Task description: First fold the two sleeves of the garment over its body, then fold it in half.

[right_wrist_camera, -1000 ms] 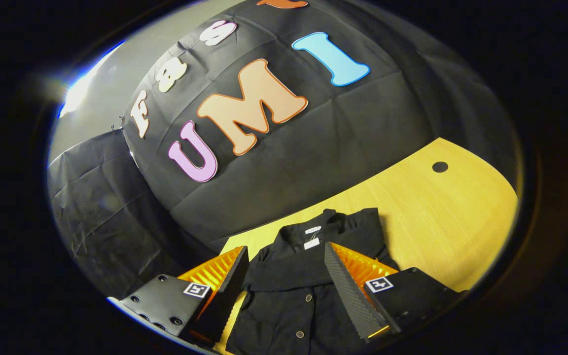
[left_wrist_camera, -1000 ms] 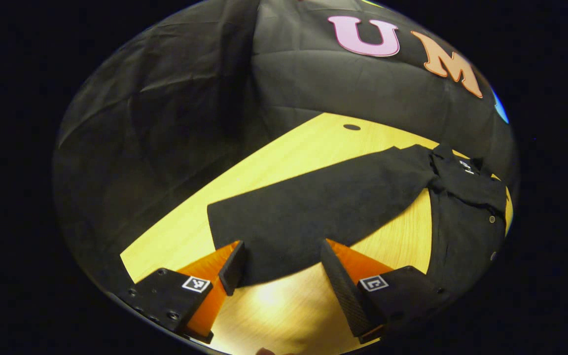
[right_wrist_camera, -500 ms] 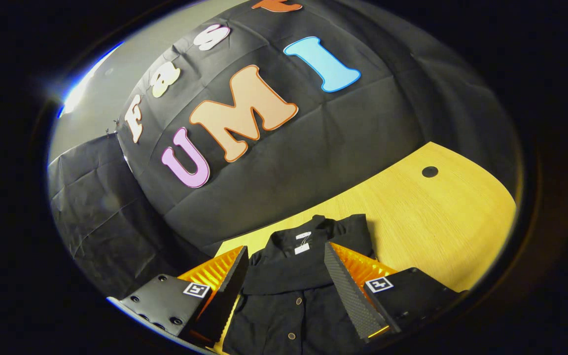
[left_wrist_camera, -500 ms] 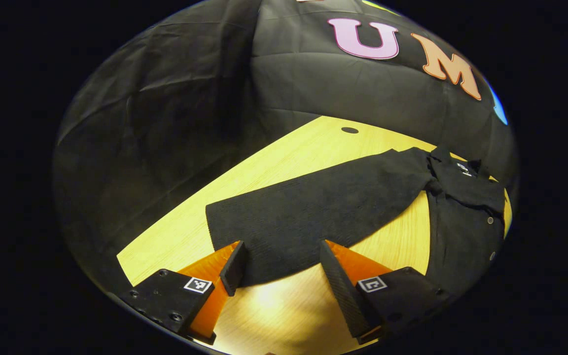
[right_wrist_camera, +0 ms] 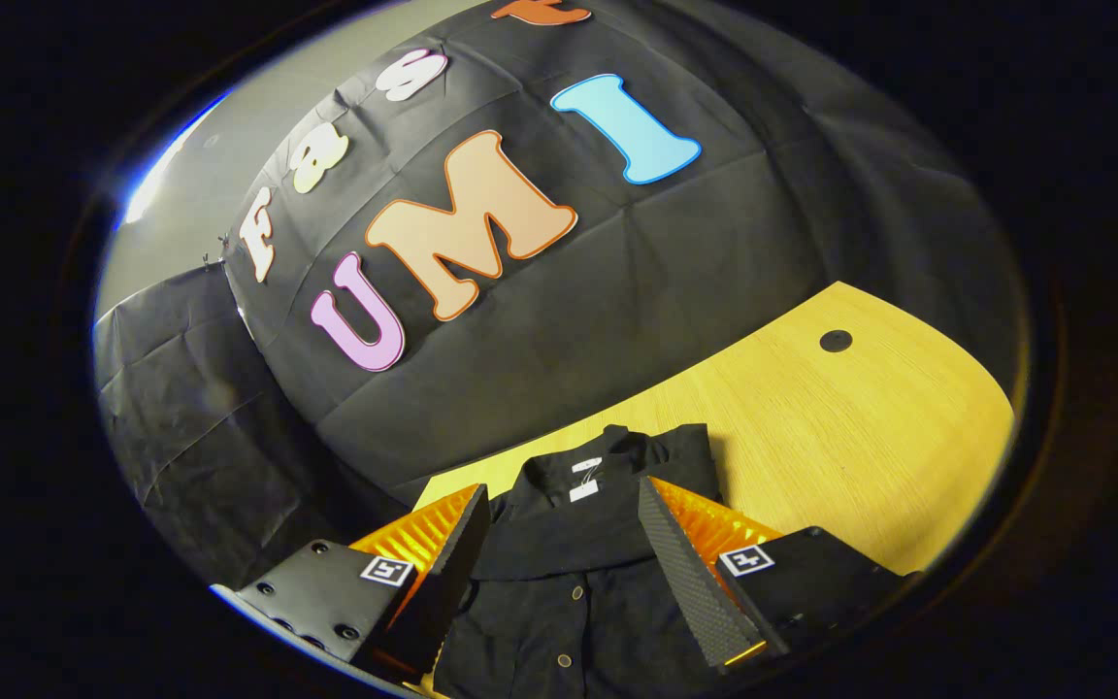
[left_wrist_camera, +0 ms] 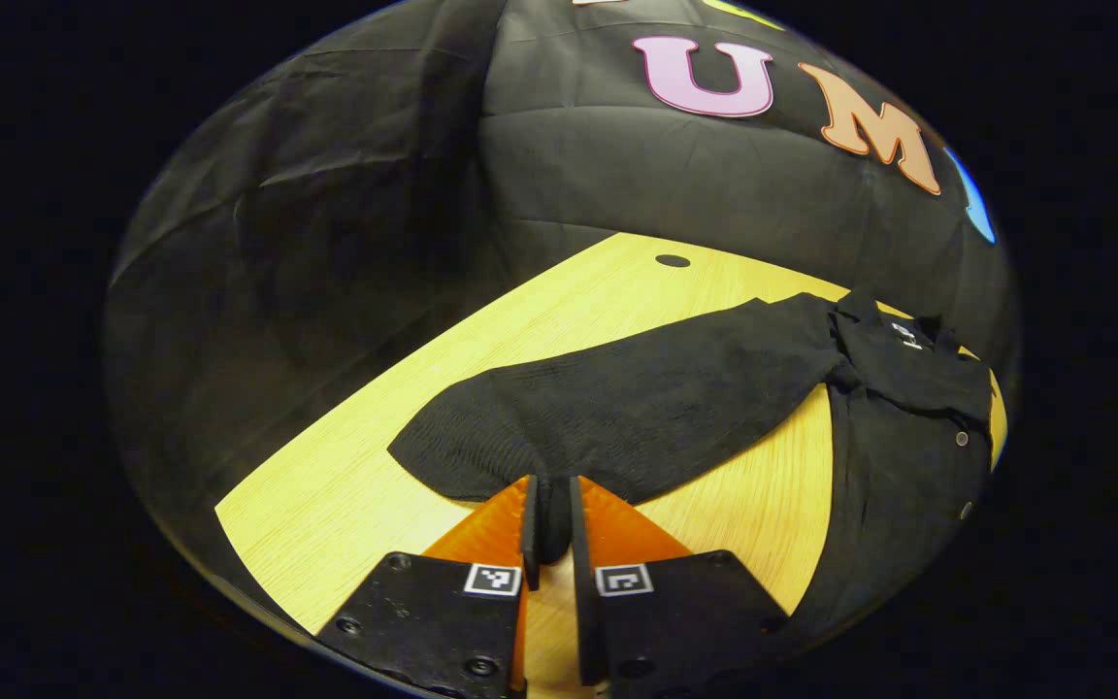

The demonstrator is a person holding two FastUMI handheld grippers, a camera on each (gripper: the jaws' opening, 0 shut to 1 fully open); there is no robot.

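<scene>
A black button-up garment lies flat on the wooden table (left_wrist_camera: 345,485). In the left gripper view its long sleeve (left_wrist_camera: 656,398) stretches across the tabletop from the collar (left_wrist_camera: 908,349) toward me, and the buttoned body (left_wrist_camera: 899,485) runs down the right side. My left gripper (left_wrist_camera: 549,529) is shut on the cuff end of that sleeve, the cloth bunched between both fingers. In the right gripper view the collar (right_wrist_camera: 588,505) and button front (right_wrist_camera: 569,621) lie between the spread fingers of my right gripper (right_wrist_camera: 559,573), which is open and holds nothing.
The table has a small dark round hole (left_wrist_camera: 673,260) near its far edge, seen in the right gripper view as a hole (right_wrist_camera: 836,341) on bare wood right of the garment. Black cloth walls close the booth behind the table.
My left gripper went from open around the sleeve's cuff to shut on it, and the cuff edge bunched up. The right gripper drifted slightly over the collar and stayed open.
</scene>
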